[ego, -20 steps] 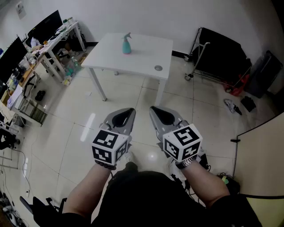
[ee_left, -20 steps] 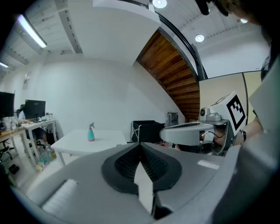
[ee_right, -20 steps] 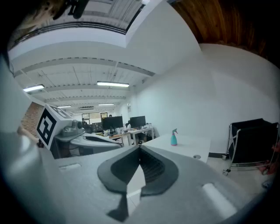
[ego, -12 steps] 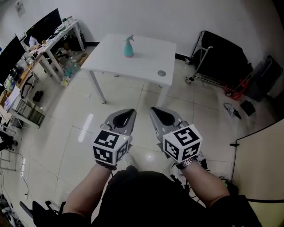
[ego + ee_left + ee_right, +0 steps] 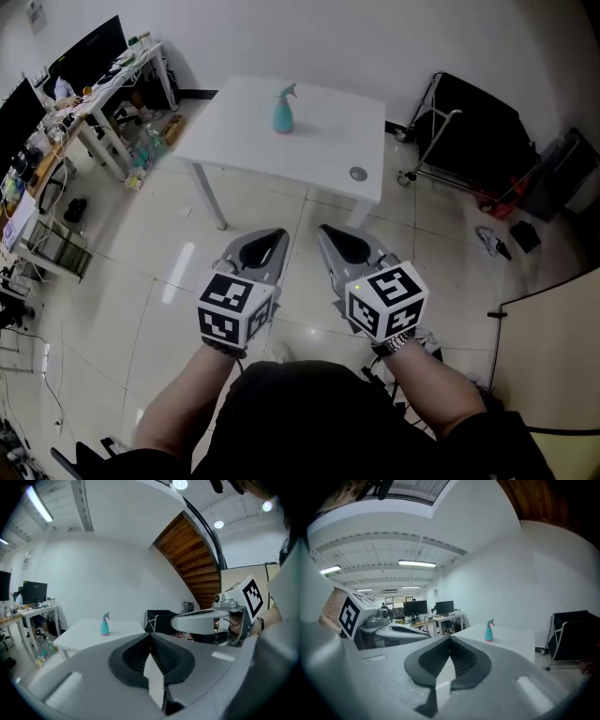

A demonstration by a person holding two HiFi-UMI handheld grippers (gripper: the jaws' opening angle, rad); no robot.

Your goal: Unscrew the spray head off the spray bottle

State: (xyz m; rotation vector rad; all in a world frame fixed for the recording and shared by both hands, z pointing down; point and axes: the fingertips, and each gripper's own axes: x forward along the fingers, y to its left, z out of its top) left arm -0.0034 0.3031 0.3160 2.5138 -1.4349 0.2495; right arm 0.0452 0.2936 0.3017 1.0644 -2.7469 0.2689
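**Q:** Where are the hands?

**A:** At left, the grey two-jaw left gripper [image 5: 277, 234] with its marker cube is thrust forward on a bare, outstretched forearm. It is well short of the white rectangular table [image 5: 323, 145], with its jaws pressed together on nothing.

**Q:** And the bottle?

**A:** The teal plastic spray bottle [image 5: 283, 112] stands upright toward the table's far edge, with its trigger spray head [image 5: 286, 91] on top.

**Q:** The other hand?

**A:** The grey right gripper [image 5: 324, 232] is just beside the left gripper and equally short of the table. Its jaws are closed and empty, and its tip points toward the table.
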